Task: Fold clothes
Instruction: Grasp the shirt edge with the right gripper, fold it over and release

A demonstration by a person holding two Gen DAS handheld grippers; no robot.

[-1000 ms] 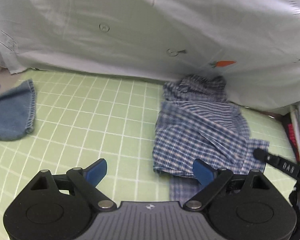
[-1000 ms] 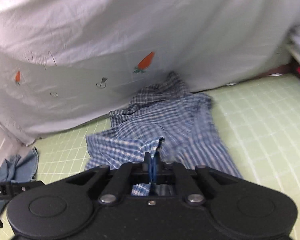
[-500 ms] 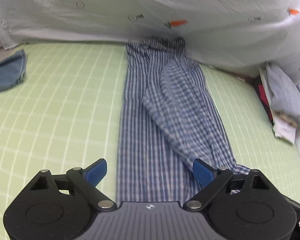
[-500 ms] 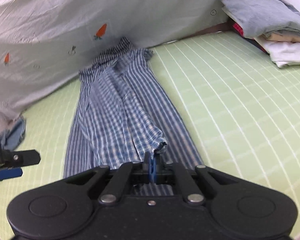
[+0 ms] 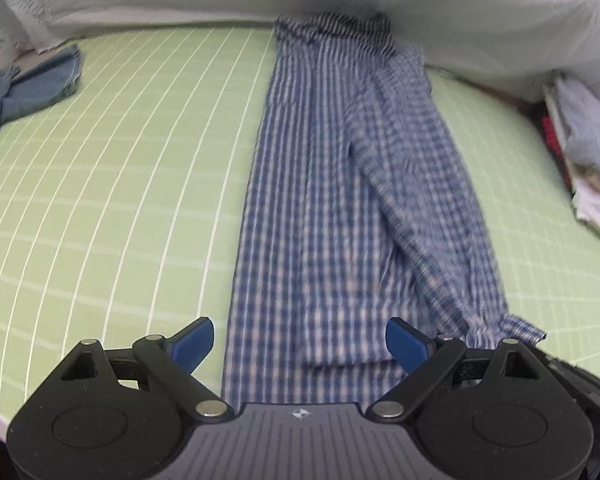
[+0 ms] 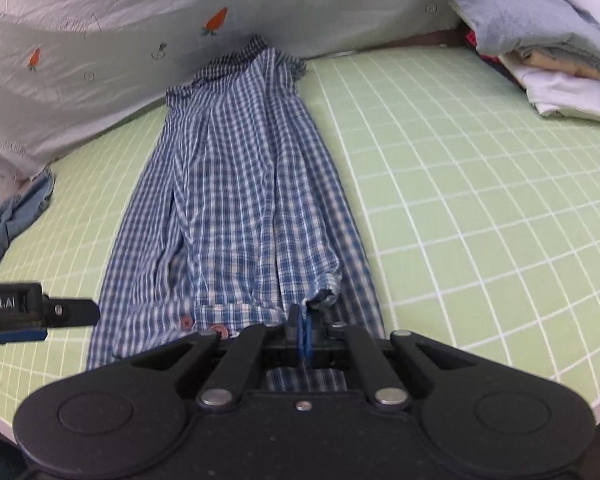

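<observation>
Shirt (image 6: 240,200) first: a second ago it sat bunched against the pale sheet (image 6: 100,40) at twelve o'clock; now it is drawn out into a long strip on the green grid mat (image 6: 460,220), running from twelve down to six toward you. Your right tongs (image 6: 302,330) are pinched tight on the cuff of the sleeve (image 5: 440,200) lying along the shirt's right side. Your left tongs (image 5: 300,340) hang wide open over the near hem, gripping nothing. With the body straightened, I judge the next fold can start. The denim piece (image 5: 32,84) lies well apart at ten o'clock; the folded pile (image 6: 540,52) sits at two o'clock.
</observation>
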